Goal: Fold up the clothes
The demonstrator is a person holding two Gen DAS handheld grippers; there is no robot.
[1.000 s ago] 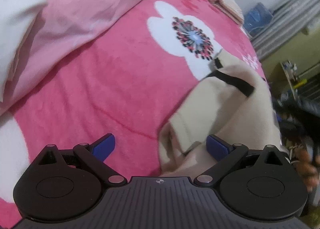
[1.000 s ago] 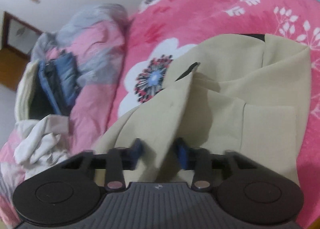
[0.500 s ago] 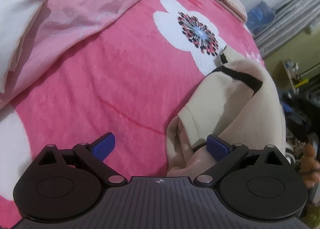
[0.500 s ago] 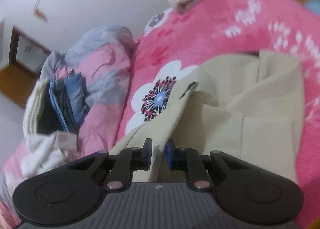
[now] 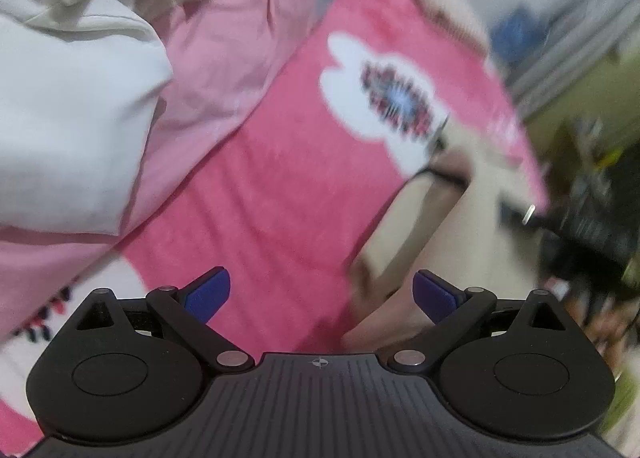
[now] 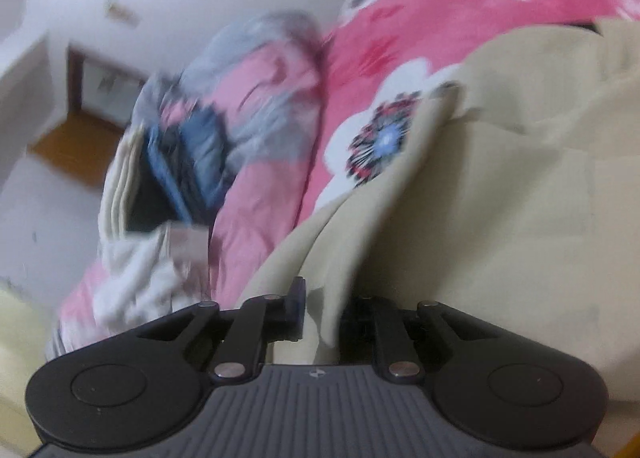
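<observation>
A beige garment (image 6: 500, 198) with black trim lies on a pink flowered blanket (image 6: 400, 30). My right gripper (image 6: 322, 312) has its jaws closing on a raised fold of this beige cloth, which fills the gap between the pads. In the left wrist view the same beige garment (image 5: 432, 234) shows at the right, blurred. My left gripper (image 5: 322, 292) stands wide open above the pink blanket (image 5: 260, 198), its right fingertip (image 5: 434, 294) just beside the garment's edge, with nothing held.
A white cloth (image 5: 72, 110) and a pale pink quilt (image 5: 216, 58) are heaped at the left. The right wrist view shows a pile of pink, grey and blue clothes (image 6: 224, 146) left of the garment, with a wall and wooden floor (image 6: 76, 138) beyond.
My right gripper's jaws have closed onto the beige fold and tilted upward. The left gripper has risen and drawn away, still open; more of the white cloth now shows.
</observation>
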